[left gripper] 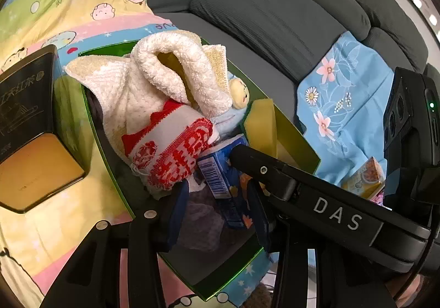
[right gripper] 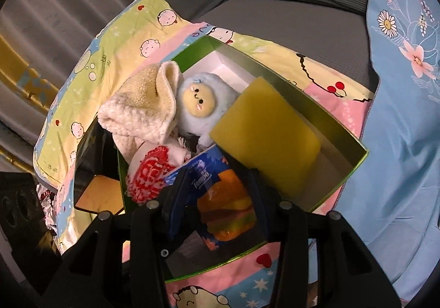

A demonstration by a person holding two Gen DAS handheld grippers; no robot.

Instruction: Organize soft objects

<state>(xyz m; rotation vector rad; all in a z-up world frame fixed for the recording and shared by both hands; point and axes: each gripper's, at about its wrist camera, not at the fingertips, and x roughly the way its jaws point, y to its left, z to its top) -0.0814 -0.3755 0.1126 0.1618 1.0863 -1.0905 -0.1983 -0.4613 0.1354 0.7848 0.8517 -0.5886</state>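
While both grippers are reaching down into the green box (right gripper: 354, 168), the right gripper (right gripper: 220, 198) is holding a burger-shaped toy (right gripper: 225, 211) between its fingers, its jaws pressing on the toy's sides over a blue tissue pack (right gripper: 198, 173). The left gripper (left gripper: 220, 198) is hanging above the same tissue pack (left gripper: 217, 173), which is lying between its fingers; whether the pads are pressing it I cannot tell. Inside the box a cream towel (right gripper: 137, 115), a red-and-white cloth (right gripper: 148, 173), a pale-blue plush toy (right gripper: 200, 104) and a yellow sponge (right gripper: 264, 137) are lying together. The box is sitting on a cartoon-print sheet (right gripper: 115, 41) spread over a grey sofa (right gripper: 288, 19)
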